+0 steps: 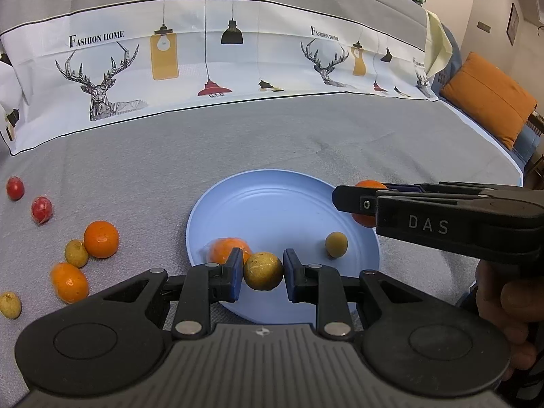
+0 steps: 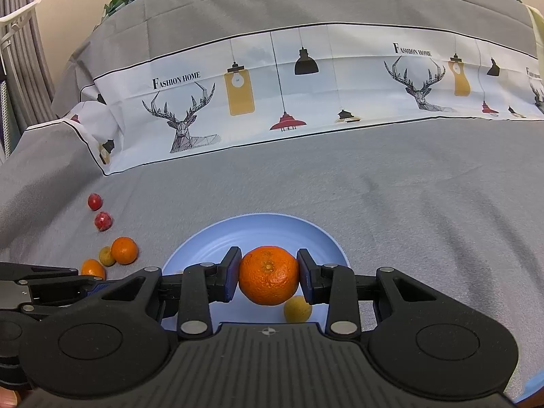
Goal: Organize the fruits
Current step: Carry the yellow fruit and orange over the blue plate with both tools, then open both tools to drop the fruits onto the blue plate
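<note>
My left gripper (image 1: 263, 272) is shut on a yellow-brown longan (image 1: 263, 271) above the near rim of the blue plate (image 1: 272, 200). An orange (image 1: 222, 250) and another longan (image 1: 336, 244) lie on the plate. My right gripper (image 2: 268, 277) is shut on an orange (image 2: 268, 275) over the plate (image 2: 265, 234); it also shows in the left wrist view (image 1: 343, 199) at the plate's right edge. A longan (image 2: 298, 308) lies on the plate below it.
Loose fruit lies on the grey cloth left of the plate: two red fruits (image 1: 15, 188) (image 1: 41, 209), two oranges (image 1: 101, 239) (image 1: 69, 282) and two longans (image 1: 76, 253) (image 1: 10, 304). A printed cloth band (image 1: 204, 61) runs across the back. An orange cushion (image 1: 489, 98) sits far right.
</note>
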A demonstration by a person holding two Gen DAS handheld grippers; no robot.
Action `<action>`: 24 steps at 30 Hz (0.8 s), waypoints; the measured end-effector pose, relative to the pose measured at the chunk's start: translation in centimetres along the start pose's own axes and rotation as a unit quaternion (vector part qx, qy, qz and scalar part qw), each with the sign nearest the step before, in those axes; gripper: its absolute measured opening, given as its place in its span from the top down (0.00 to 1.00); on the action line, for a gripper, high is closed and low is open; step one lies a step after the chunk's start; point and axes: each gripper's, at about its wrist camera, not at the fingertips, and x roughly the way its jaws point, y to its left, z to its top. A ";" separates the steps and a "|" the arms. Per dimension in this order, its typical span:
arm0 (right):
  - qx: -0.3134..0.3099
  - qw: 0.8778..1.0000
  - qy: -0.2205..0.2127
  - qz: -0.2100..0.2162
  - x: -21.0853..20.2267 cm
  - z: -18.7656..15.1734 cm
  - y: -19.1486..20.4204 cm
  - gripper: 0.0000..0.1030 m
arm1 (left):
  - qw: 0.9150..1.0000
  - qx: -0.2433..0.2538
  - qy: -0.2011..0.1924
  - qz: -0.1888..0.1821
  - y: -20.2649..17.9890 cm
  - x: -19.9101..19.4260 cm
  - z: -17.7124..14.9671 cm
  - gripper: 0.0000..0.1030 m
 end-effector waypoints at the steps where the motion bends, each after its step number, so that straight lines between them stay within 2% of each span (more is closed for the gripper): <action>1: 0.000 1.000 0.000 0.000 0.0 0.0 0.0 0.64 | 1.000 0.000 0.000 0.000 0.0 0.0 0.0 0.73; 19: 0.002 1.000 0.004 -0.002 0.1 -0.3 0.1 0.62 | 1.000 -0.005 0.001 0.000 0.1 0.0 0.0 0.73; 21: 0.005 1.000 0.010 -0.001 0.2 -0.4 0.1 0.61 | 1.000 -0.009 0.002 -0.001 0.2 0.0 0.0 0.66; 24: 0.006 1.000 0.008 -0.006 0.2 -0.4 0.1 0.53 | 1.000 -0.011 0.002 0.000 0.3 0.0 0.0 0.65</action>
